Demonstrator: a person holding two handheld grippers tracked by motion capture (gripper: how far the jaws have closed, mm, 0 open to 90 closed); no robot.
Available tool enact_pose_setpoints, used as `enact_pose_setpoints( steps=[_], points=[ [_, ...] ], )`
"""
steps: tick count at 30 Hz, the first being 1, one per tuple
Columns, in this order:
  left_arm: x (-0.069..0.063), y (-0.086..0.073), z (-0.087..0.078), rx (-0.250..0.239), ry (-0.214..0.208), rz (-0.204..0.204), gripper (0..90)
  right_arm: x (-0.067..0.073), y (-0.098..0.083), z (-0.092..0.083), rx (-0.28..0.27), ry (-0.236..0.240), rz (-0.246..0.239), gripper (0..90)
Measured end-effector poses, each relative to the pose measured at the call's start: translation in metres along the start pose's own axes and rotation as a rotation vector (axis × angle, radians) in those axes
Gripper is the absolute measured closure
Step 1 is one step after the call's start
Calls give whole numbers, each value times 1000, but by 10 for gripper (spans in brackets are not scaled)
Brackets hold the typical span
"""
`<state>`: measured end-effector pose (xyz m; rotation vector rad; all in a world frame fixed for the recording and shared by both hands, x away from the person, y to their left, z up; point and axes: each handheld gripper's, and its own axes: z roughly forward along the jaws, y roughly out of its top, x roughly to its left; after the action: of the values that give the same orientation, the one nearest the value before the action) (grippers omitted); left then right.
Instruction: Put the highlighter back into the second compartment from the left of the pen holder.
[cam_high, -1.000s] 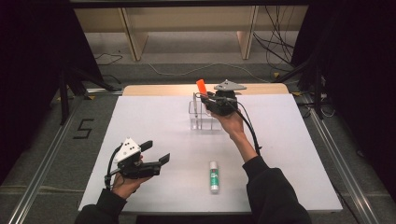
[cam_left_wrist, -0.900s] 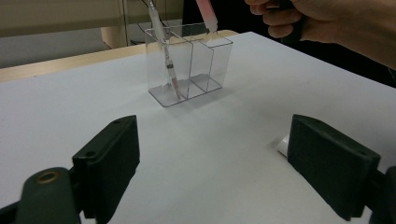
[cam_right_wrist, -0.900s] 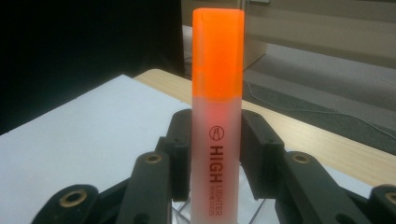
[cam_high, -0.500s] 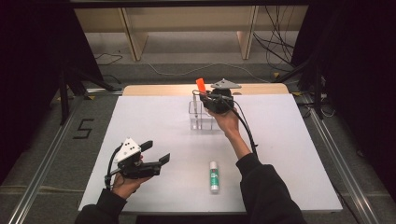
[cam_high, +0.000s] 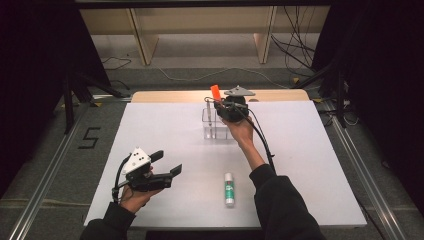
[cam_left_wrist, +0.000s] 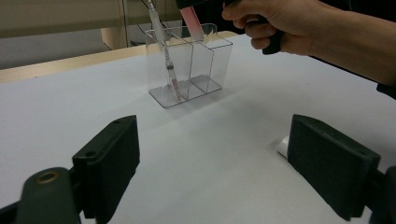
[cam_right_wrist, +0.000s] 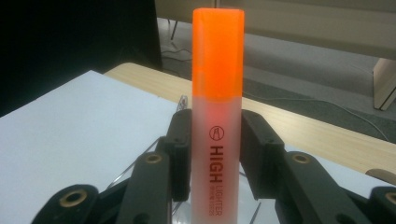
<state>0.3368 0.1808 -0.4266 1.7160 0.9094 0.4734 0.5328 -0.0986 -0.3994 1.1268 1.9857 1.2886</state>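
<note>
the right gripper (cam_high: 220, 102) grasps the orange highlighter (cam_right_wrist: 217, 107) above the clear organizer (cam_high: 216, 122); its lower end is cut off. the left gripper (cam_high: 167, 165) rests released, far from it.

Highlighter (cam_right_wrist: 217, 116): frosted plastic, glossy orange cap. Organizer (cam_left_wrist: 189, 63): clear glossy plastic. Table (cam_high: 165, 125): matt white.

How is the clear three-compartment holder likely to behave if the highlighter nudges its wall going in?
The clear holder looks thin-walled and nearly empty, holding just a pen, so it is probably light and may slide on the smooth white table. Being tall on a narrow base, it could tip. The highlighter, clamped in the right gripper, looks rigid.
</note>
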Motion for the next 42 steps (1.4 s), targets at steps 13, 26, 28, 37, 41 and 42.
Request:
enact_pose_setpoints(
  steps=[13, 26, 28, 37, 41, 42],
  points=[
    [0, 0, -1, 1, -2, -1, 165, 5, -6, 6, 16, -25, 9, 668],
    [1, 0, -1, -1, 1, 1, 166, 5, -17, 2, 54, -28, 46, 502],
    [1, 0, -1, -1, 1, 0, 166, 5, -14, -4, 40, -24, 42, 460],
    [1, 0, -1, 2, 2, -1, 165, 6, -1, -43, 67, 20, 14, 290],
    [2, 0, -1, 3, 3, -4, 165, 8, -8, -63, 111, 78, -26, 254],
    [2, 0, 0, 5, 3, -3, 166, 9, -11, -68, 118, 89, -38, 249]
  ],
)
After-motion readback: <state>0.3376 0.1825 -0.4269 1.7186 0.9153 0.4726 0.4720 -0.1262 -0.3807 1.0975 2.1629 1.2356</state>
